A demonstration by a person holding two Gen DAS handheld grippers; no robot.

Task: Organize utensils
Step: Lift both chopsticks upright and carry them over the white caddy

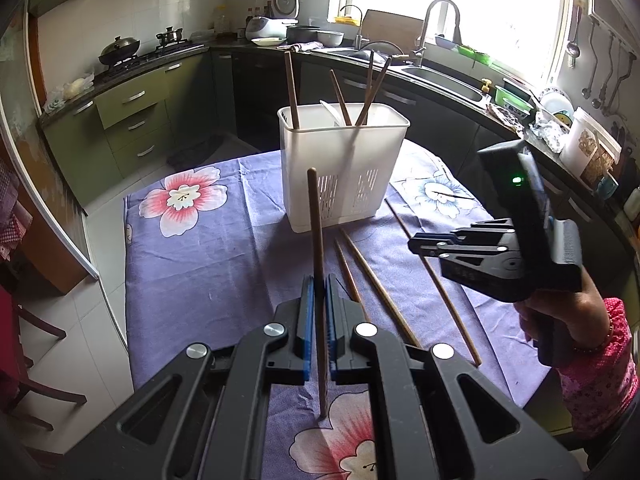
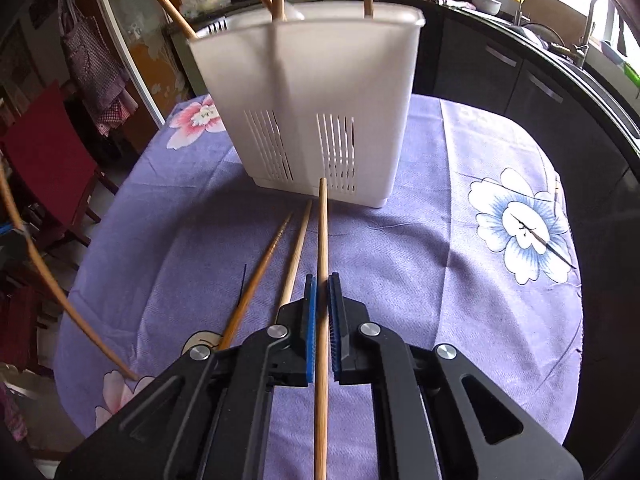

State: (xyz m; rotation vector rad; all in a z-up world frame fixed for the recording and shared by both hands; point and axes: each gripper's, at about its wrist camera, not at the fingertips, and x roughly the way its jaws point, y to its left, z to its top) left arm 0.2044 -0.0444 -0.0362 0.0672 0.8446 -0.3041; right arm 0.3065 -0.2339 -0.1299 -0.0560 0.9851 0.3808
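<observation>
Your left gripper in matt black plastic with ribbed blue rubbery pads, your dark wooden chopstick smooth, pale wooden chopstick in your right gripper, smooth white plastic caddy, soft creased purple floral cloth over your worktop.
</observation>
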